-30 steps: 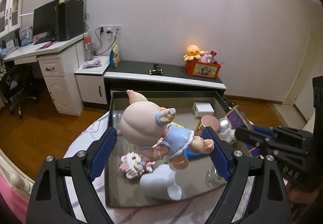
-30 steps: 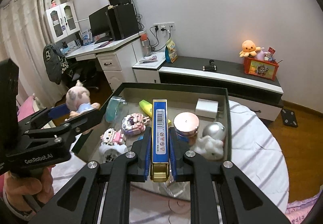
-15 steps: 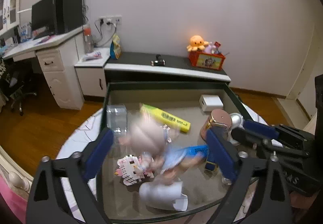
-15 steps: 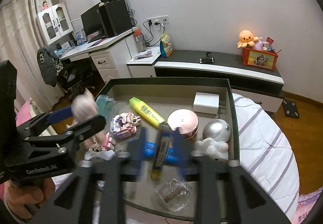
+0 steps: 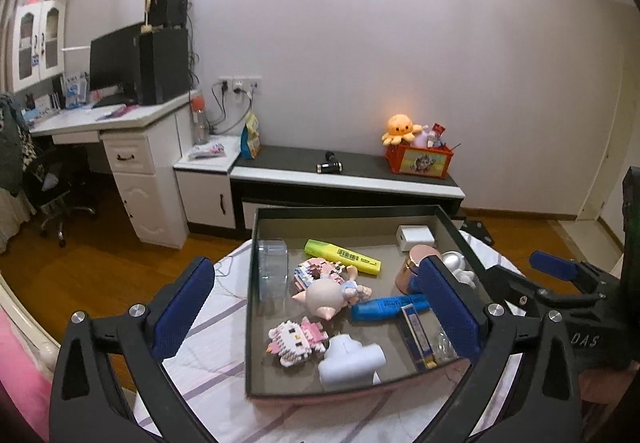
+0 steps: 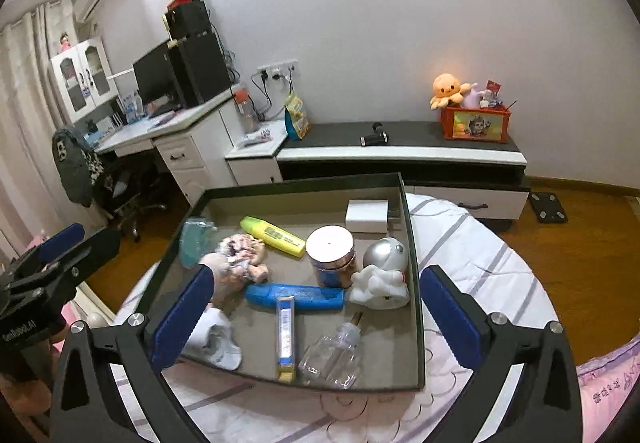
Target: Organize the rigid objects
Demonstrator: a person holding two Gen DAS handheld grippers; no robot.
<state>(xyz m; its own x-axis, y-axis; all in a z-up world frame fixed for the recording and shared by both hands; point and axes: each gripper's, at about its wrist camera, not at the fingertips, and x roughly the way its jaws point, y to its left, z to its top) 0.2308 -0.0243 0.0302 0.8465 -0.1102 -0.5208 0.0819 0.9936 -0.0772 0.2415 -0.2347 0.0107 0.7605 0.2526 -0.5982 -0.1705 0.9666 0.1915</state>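
Left wrist view: the left gripper (image 5: 316,307) has its jaws spread wide with nothing between the pads — they have just been opening. Below it, on a striped cloth (image 5: 216,371), sits a dark tray (image 5: 250,323). A pig doll (image 5: 332,293) lies on its side near the tray's middle, touching a pink brick figure (image 5: 316,273) behind it. A blue marker (image 5: 388,307) lies just beside the doll, and a yellow marker (image 5: 342,253) lies farther back. At the near edge sit a brick cat (image 5: 296,337) and a white toy (image 5: 352,361).

Right wrist view: the right gripper (image 6: 316,307) also stands wide apart and empty, its jaws just opened. A slim blue box (image 6: 285,331) lies flat in the tray (image 6: 416,307), its far end touching the blue marker (image 6: 294,295). Just right of the box lies a clear bottle (image 6: 332,357). Behind the marker stand 1 round jar (image 6: 331,253) and a silver astronaut (image 6: 382,275), side by side. A white charger (image 6: 367,215) rests at the far right corner. The left gripper (image 6: 60,267) shows at the left edge, beside the tray.
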